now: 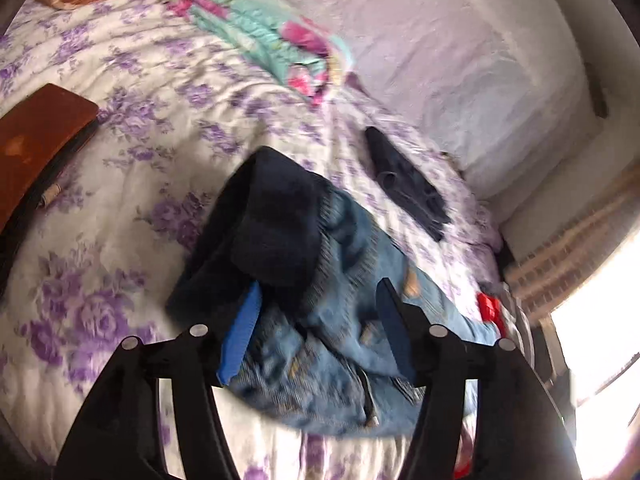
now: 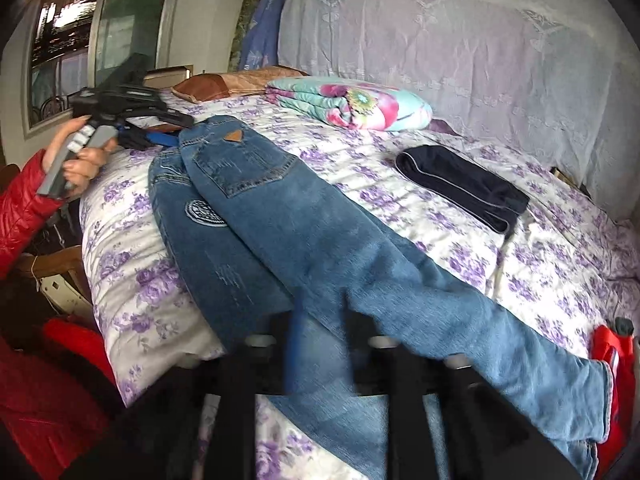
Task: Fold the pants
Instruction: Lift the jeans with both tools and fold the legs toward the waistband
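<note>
Jeans (image 2: pixel 320 248) laid flat, legs overlapped; left claw (image 1: pixel 320 320) spread, right claw (image 2: pixel 320 356) blurred, unclear.

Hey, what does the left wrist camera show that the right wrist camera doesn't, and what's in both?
Only the left wrist view shows a brown board at the bed's edge and dark fabric bunched at the jeans' waist, with the left gripper open around that end.

Only the right wrist view shows the jeans' back pocket, round patch, both legs laid out, a window, and the hand holding the left gripper.

Both show the jeans, the folded dark garment, the floral blanket and the purple-flowered bedspread.
</note>
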